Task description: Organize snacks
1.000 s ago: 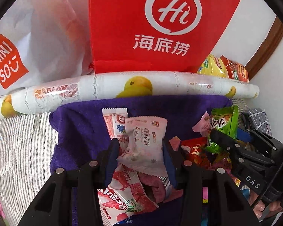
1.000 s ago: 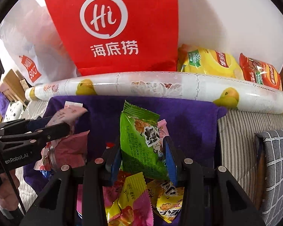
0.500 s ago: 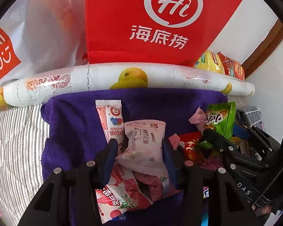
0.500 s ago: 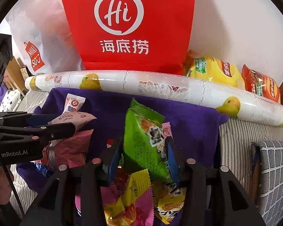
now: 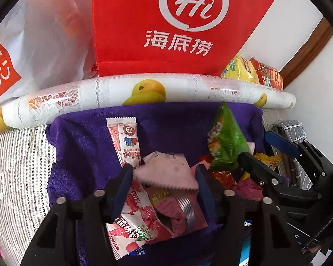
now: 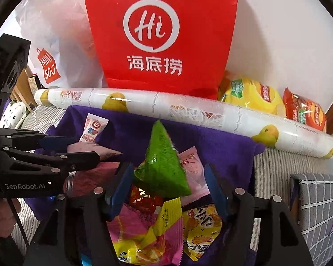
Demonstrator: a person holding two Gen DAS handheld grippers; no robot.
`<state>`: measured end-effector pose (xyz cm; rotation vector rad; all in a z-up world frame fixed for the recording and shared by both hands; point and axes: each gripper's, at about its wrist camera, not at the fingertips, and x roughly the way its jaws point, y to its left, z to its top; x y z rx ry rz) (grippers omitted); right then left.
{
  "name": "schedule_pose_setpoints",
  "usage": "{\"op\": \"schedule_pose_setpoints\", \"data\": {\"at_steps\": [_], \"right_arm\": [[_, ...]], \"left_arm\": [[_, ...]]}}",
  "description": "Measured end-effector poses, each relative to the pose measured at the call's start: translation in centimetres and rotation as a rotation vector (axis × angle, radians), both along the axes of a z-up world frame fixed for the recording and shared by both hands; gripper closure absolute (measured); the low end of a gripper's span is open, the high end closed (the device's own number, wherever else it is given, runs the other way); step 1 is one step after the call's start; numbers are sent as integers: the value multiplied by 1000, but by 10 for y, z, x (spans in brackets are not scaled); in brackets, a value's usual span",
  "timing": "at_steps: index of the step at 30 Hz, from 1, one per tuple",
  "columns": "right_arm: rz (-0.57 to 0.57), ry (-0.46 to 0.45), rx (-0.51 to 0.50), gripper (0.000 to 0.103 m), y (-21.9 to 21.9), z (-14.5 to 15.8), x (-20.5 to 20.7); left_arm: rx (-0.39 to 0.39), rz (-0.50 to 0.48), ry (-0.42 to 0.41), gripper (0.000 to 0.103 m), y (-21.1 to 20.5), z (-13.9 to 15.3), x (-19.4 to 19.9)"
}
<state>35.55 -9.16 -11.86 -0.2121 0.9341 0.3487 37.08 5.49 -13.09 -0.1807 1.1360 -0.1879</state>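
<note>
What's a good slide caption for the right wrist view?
Right claw, just opened, releases a green snack packet over the snack pile on the purple towel.

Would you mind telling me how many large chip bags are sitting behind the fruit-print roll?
2. A yellow chip bag sits behind the fruit-print roll, right of the red bag; an orange-red chip bag lies further right. Others may be hidden behind the red bag.

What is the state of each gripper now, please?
Left gripper: jaws just opened, pale packet loose between them.
Right gripper: jaws just opened, green packet dropping free.
</note>
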Motion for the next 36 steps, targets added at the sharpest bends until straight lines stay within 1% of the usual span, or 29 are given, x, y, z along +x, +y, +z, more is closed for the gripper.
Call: {"op": "schedule_pose_setpoints", "data": {"at_steps": [1,3,4,6,10,15,21,23,25,29,31,36], "right_arm": [[-3,-4,-3,37,-1,2,-1],[-18,-13,-3,37,-4,8,-2],[-27,-17,5,37,-6,12,-3],[-43,-23,26,37,-11,18,-6],[-66,-28,72,37,-18,31,-13],[-88,-22,50,37,-20,34,-24],[-121,-1,72,37,-30,45,-45],[-137,-1,69,37,-33,51,-55],[-155,5,66,37,-36,58,-65],[-184,-3,107,37,-44,73,-93],[-198,-14,118,33,-47,82,-107],[-203,-31,119,33,-49,100,-153]], "left_arm": [[6,-3,-13,37,0,3,-1],[27,-8,-33,34,-2,7,-3],[39,-10,-39,30,-3,10,-4],[44,-12,-46,26,-3,12,-5],[59,-11,-46,24,-5,17,-6],[67,-6,-53,23,-6,25,-11],[83,12,-93,22,-9,48,-26],[64,25,-106,21,-10,58,-37],[57,0,-109,19,-15,67,-53],[86,-9,-147,18,-21,85,-92],[89,-3,-167,15,-20,95,-113],[120,28,-224,14,-20,118,-162]]}}
